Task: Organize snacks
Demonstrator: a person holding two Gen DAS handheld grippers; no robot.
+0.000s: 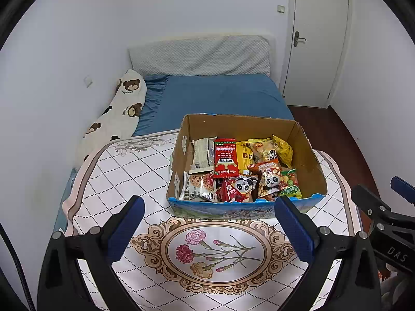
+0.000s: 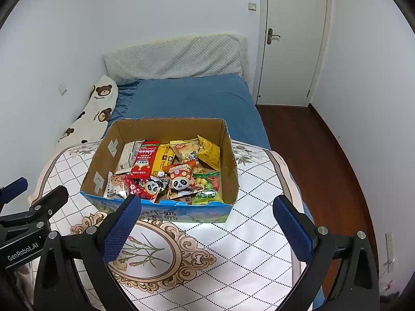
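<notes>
Bedroom table (image 1: 109,171) with a patterned cloth holds the cardboard box (image 1: 308,160) of snacks (image 1: 225,160), all packets apparently inside, while the left gripper (image 1: 208,229) and right gripper (image 2: 207,226) hover spread wide, empty.

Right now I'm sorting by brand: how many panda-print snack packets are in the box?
2, both near the front wall of the cardboard box: a red panda packet and an orange panda packet beside it. Others may be buried.
</notes>
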